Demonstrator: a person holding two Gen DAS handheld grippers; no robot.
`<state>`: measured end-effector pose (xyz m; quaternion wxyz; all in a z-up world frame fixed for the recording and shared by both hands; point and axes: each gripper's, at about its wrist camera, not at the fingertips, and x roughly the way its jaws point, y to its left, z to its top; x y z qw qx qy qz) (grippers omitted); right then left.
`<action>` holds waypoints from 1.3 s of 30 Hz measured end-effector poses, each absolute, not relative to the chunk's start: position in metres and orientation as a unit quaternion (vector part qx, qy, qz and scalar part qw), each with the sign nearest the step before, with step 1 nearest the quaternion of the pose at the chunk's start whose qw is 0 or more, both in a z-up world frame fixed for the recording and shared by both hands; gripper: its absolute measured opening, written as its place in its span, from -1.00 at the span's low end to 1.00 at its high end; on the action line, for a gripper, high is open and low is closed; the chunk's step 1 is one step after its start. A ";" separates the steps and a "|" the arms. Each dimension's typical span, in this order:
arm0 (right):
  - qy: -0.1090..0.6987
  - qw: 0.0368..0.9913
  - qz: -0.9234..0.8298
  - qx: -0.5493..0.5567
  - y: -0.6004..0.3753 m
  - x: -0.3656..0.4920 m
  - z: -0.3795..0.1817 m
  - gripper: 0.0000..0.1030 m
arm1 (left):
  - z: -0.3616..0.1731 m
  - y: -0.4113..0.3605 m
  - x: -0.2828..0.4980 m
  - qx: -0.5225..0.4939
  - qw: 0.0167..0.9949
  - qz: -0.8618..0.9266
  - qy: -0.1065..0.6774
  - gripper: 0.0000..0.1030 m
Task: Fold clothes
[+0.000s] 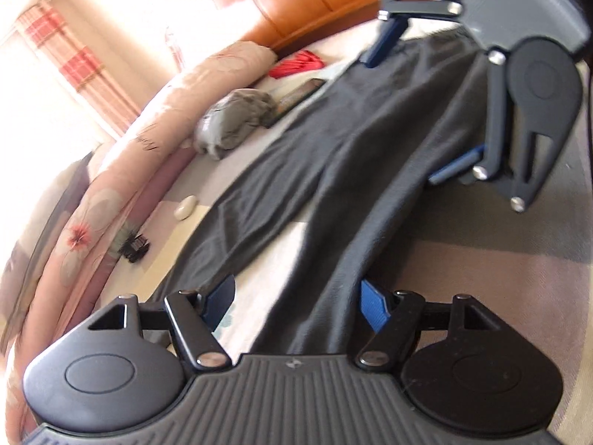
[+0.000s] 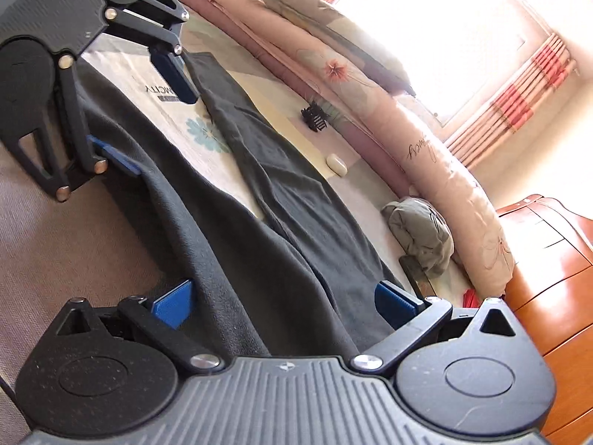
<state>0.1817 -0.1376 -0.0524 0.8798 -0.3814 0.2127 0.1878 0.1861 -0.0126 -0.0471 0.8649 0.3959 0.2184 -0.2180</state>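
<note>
Dark grey trousers point(image 1: 352, 141) lie flat on the bed sheet point(image 1: 481, 278), their two legs spread in a narrow V. In the left wrist view my left gripper point(image 1: 298, 302) stands open low over the leg ends, and the nearer leg runs between its blue pads without being pressed. My right gripper point(image 1: 420, 105) hangs open over the waist end. The right wrist view shows the same trousers point(image 2: 296, 222) from the waist. There the right gripper point(image 2: 285, 302) is open with the waist cloth between its pads. The left gripper point(image 2: 144, 115) is open at the far end.
A rolled pink floral quilt point(image 1: 148, 122) point(image 2: 426, 141) runs along the bed's far side. Beside it lie a crumpled grey garment point(image 1: 237, 120) point(image 2: 422, 233), a black hair clip point(image 1: 135, 248) point(image 2: 314, 118), a small white object point(image 1: 185, 207) and a red cloth point(image 1: 296, 63). Orange wooden furniture point(image 2: 556, 278) stands past the waist end.
</note>
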 end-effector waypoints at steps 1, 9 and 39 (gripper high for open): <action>0.212 0.879 0.191 -0.382 -0.136 0.182 -0.053 1.00 | -0.046 -0.012 0.189 0.390 0.868 -0.215 0.219 0.42; 0.204 0.866 0.176 -0.421 -0.120 0.186 -0.072 1.00 | -0.045 -0.014 0.194 0.369 0.873 -0.222 0.229 0.42; 0.202 0.840 0.132 -0.486 -0.155 0.183 -0.096 0.96 | -0.084 -0.044 0.174 0.435 0.824 -0.291 0.219 -0.55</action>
